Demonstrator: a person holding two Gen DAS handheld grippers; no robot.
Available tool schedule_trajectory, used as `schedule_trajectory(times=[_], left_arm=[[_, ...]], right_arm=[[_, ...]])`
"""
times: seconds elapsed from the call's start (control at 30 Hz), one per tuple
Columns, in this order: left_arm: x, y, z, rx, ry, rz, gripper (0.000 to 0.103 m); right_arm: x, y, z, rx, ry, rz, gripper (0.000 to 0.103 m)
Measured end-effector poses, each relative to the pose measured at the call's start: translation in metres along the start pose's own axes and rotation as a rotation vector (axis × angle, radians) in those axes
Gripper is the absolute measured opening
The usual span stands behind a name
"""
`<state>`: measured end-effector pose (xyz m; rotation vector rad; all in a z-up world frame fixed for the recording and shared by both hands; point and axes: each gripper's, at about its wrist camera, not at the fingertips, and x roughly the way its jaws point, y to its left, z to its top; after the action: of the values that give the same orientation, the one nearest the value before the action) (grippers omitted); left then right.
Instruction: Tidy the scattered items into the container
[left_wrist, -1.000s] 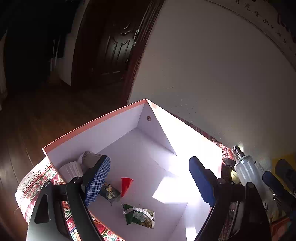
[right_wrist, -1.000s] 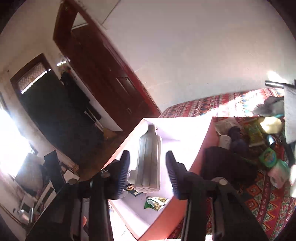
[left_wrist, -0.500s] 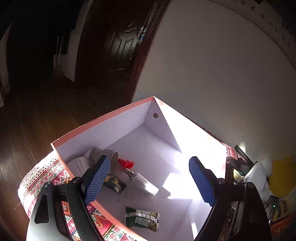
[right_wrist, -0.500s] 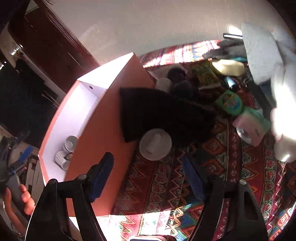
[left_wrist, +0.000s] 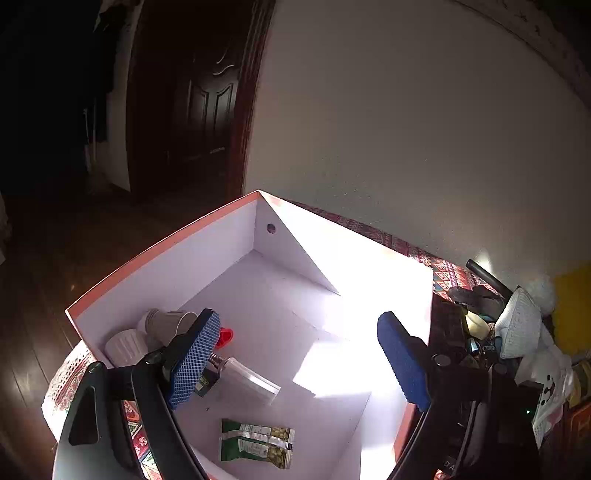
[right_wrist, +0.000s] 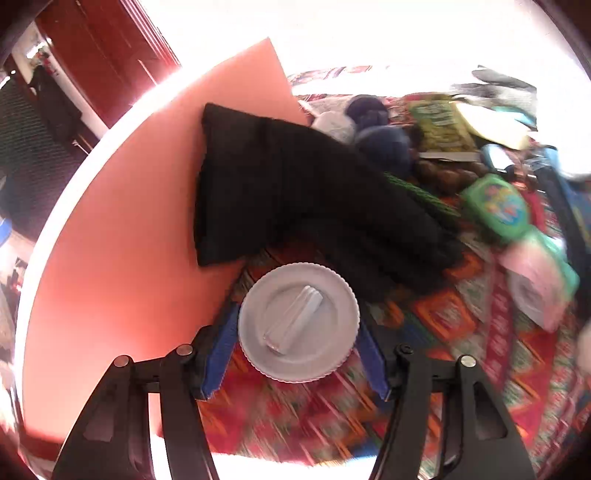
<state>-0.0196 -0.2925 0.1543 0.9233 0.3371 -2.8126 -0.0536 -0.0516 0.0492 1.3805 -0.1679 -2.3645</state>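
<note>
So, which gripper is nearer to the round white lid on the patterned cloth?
Right. The right gripper has the white lid between its fingers, which have just been closing. The left gripper hangs open above the box, and the lid is not in its view.

A: How is the left wrist view lit?
B: Hard contrast is seen. The room and door (left_wrist: 207, 110) at left are sunk in near-black, while a sharp sunlit patch is thrown across the white inside of the box (left_wrist: 332, 266), with crisp shadow edges.
A: Is it in focus?
B: Mostly sharp; straight lines are bowed by the fisheye, and the corners are vignetted black.
A: And the right wrist view?
B: The wall at the top is blown out to pure white, and the box side is flushed with glare. The patterned cloth (right_wrist: 480, 350) at lower right is smeared by motion blur; the white ribbed lid (right_wrist: 299, 321) is kept fairly clear.
</note>
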Motion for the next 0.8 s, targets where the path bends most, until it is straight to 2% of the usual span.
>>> schedule_trajectory(times=[0.07,0.17,0.23,0.3,0.37,0.47,0.53,0.6,0.63,0.67,0.7,0.73,0.77,0.8], left_arm=[[-0.007,-0.040,-0.009,0.129,-0.035,-0.002,0.087],[-0.012,-0.112,-0.037,0.327,-0.056,-0.035,0.087],[-0.003,-0.158,-0.061,0.414,-0.017,-0.091,0.087],[0.018,-0.200,-0.086,0.492,0.040,-0.126,0.087],[0.050,-0.232,-0.107,0.568,0.100,-0.076,0.087],[0.106,-0.253,-0.117,0.590,0.192,0.028,0.087],[0.141,-0.253,-0.118,0.564,0.242,0.080,0.087],[0.170,-0.250,-0.121,0.544,0.290,0.086,0.091],[0.178,-0.247,-0.121,0.535,0.286,0.080,0.101],[0.182,-0.244,-0.120,0.519,0.260,0.067,0.103],[0.185,-0.239,-0.119,0.490,0.272,0.024,0.099],[0.187,-0.232,-0.115,0.434,0.307,-0.044,0.071],[0.187,-0.224,-0.110,0.370,0.348,-0.098,0.053],[0.182,-0.218,-0.103,0.337,0.356,-0.084,0.021]], right_arm=[[-0.034,-0.026,-0.025,0.023,-0.024,0.000,0.060],[-0.084,-0.076,-0.066,0.148,-0.063,0.036,0.060],[-0.113,-0.105,-0.089,0.248,-0.104,0.043,0.060],[-0.133,-0.123,-0.097,0.317,-0.133,0.036,0.060],[-0.148,-0.129,-0.091,0.311,-0.172,0.040,0.060],[-0.157,-0.134,-0.081,0.263,-0.213,-0.015,0.060],[-0.155,-0.138,-0.078,0.268,-0.201,0.008,0.060],[-0.147,-0.142,-0.074,0.287,-0.178,0.059,0.060],[-0.144,-0.142,-0.072,0.291,-0.167,0.076,0.060],[-0.141,-0.141,-0.071,0.289,-0.159,0.087,0.060],[-0.139,-0.139,-0.069,0.285,-0.154,0.094,0.060],[-0.136,-0.137,-0.067,0.281,-0.151,0.101,0.060],[-0.135,-0.136,-0.067,0.279,-0.147,0.108,0.060],[-0.134,-0.135,-0.067,0.279,-0.144,0.116,0.060]])
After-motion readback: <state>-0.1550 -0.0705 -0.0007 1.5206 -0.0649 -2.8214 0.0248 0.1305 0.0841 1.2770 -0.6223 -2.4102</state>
